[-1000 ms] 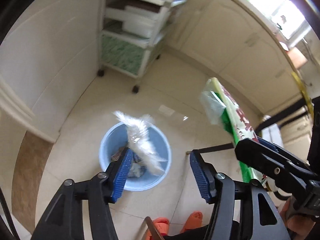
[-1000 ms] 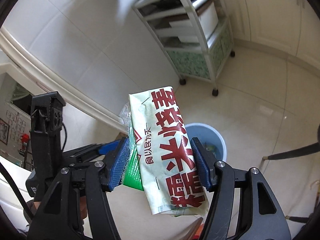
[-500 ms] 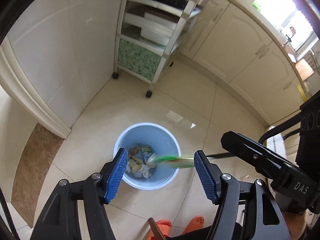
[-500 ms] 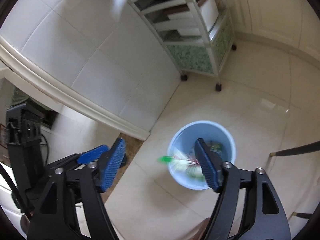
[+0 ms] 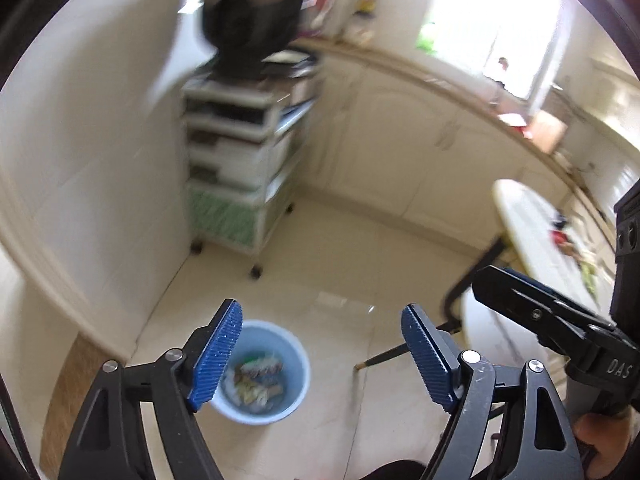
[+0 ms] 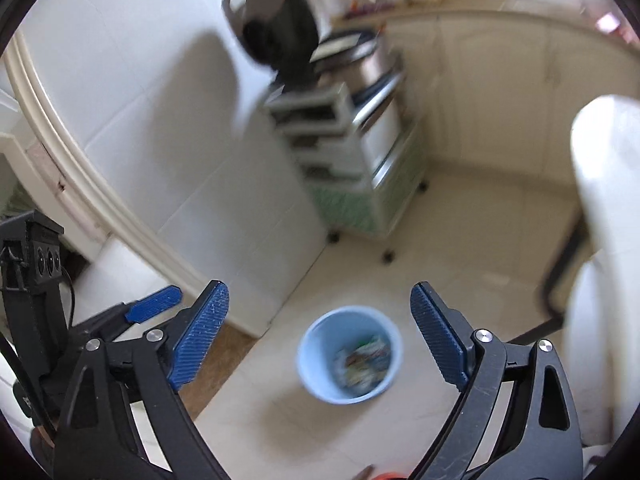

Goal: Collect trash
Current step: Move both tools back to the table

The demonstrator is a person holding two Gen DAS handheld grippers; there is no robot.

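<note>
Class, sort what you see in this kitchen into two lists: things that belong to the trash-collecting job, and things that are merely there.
Belongs to the job:
blue bin
trash inside it
left hand-held gripper, jaws opening, empty
right hand-held gripper, jaws opening, empty

Merely there:
wheeled shelf cart
white table
cabinets

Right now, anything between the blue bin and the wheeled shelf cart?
No. Only bare floor tile separates the blue bin from the wheeled shelf cart; clearest in the right wrist view.
</note>
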